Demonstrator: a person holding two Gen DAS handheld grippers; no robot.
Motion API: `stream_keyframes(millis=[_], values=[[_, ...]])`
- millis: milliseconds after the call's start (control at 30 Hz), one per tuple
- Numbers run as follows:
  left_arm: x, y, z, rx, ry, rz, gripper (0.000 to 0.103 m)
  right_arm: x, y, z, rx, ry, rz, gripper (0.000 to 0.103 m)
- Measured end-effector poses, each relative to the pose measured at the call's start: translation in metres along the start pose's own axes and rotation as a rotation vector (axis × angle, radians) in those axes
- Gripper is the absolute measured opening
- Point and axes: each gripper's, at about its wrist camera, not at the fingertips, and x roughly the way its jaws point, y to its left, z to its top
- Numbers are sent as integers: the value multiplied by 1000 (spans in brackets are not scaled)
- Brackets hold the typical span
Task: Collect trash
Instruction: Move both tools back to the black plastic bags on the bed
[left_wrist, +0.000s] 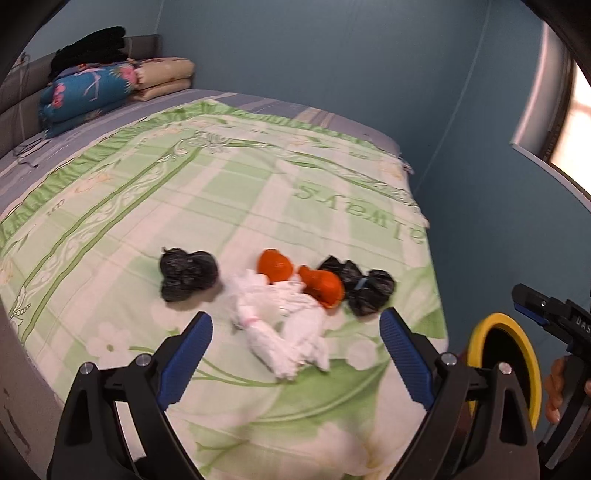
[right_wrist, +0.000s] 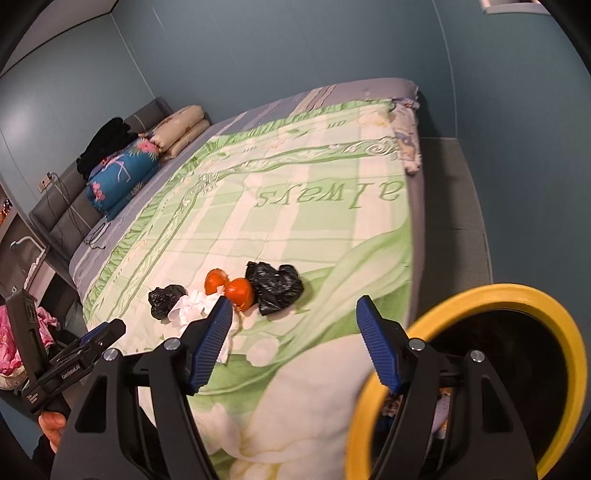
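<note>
Left hand-held gripper (left_wrist: 295, 334) hangs over the near part of the bed (left_wrist: 110, 236), jaws spread wide, nothing between the blue pads. Right hand-held gripper (right_wrist: 293, 332) likewise open and empty, a little narrower, tilted down toward the same spot. No earlier view to compare, so only the present stance noted.

Trash lies in a loose row on the green-and-white blanket (left_wrist: 229, 192), which carries the word "always":
- crumpled black bag (left_wrist: 188, 275) at the left end, lying just apart from the tissue
- white tissue heap (left_wrist: 284, 328) in the middle, nearest the left gripper's pads
- two orange peel pieces (left_wrist: 275, 266) (left_wrist: 323, 286), touching the tissue
- second black bag (left_wrist: 360, 290) at the right end, against the right-hand peel

Yellow-rimmed bin (right_wrist: 517, 354) stands off the bed's near corner, dark inside, directly below the right gripper; contents cannot be made out.

Far end of the bed: folded blue floral quilt (left_wrist: 88, 92), beige pillows (left_wrist: 166, 75) beside it, dark clothing (left_wrist: 92, 48) on the grey headboard (right_wrist: 66, 206). Blue-grey walls around
</note>
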Motion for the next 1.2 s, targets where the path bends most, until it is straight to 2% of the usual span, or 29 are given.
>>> stream_keyframes(millis=[300, 467, 700, 967, 1200], values=[[30, 53, 11, -50, 8, 115, 88, 74, 28, 2, -12, 114, -25, 66], [46, 74, 15, -90, 28, 142, 88, 110, 35, 1, -4, 171, -49, 66], [76, 100, 22, -126, 61, 174, 88, 161, 34, 9, 60, 241, -106, 66], [108, 119, 30, -148, 98, 178, 88, 200, 33, 14, 75, 278, -206, 66], [133, 127, 30, -147, 131, 184, 88, 225, 35, 11, 65, 306, -258, 66]])
